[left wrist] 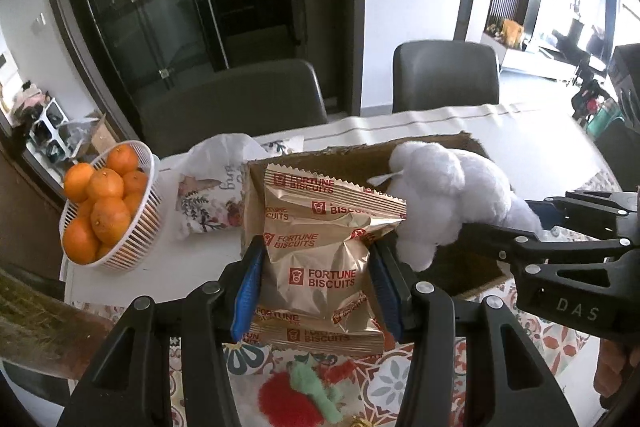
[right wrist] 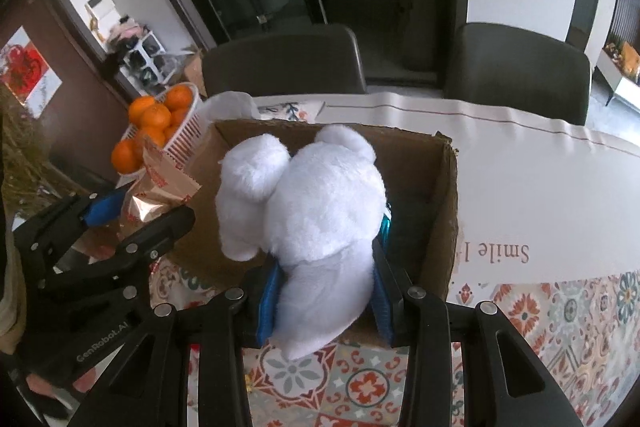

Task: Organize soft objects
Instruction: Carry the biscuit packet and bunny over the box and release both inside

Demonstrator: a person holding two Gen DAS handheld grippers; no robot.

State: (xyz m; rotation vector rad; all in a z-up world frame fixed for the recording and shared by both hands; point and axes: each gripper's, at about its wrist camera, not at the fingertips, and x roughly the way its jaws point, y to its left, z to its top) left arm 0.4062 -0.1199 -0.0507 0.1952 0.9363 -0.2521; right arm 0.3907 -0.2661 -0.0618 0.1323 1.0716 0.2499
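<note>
In the left wrist view the left claw [left wrist: 318, 263] fills the lower middle of the frame, its blue-padded fingers [left wrist: 249, 283] partly spread and pinching a gold packet of Fortune Biscuits [left wrist: 320, 255] from both sides, the foil crumpled between them. The packet hangs above the near left corner of a cardboard box [left wrist: 352, 151] that sits in the middle of the frame on the worktop [left wrist: 560, 151]. From the right edge of the same view the right claw [left wrist: 532, 219] reaches in, clamped on a white plush toy [left wrist: 436, 195] held over the box. The right wrist view shows that grip from behind: the right claw [right wrist: 324, 287] at lower centre has its fingers partly spread with the blue pads [right wrist: 267, 301] pressed into the narrow lower part of the white plush toy [right wrist: 316, 203], whose bulk hangs over the open cardboard box [right wrist: 444, 195]. At the left of that frame the left claw [right wrist: 136, 211] holds the biscuit packet [right wrist: 160, 187] beside the box's left wall. A white basket of oranges [left wrist: 108, 207] stands at the left on the worktop, and a red and green fuzzy toy [left wrist: 304, 395] lies on the patterned cloth [left wrist: 400, 383] at the bottom of the left wrist view.
</note>
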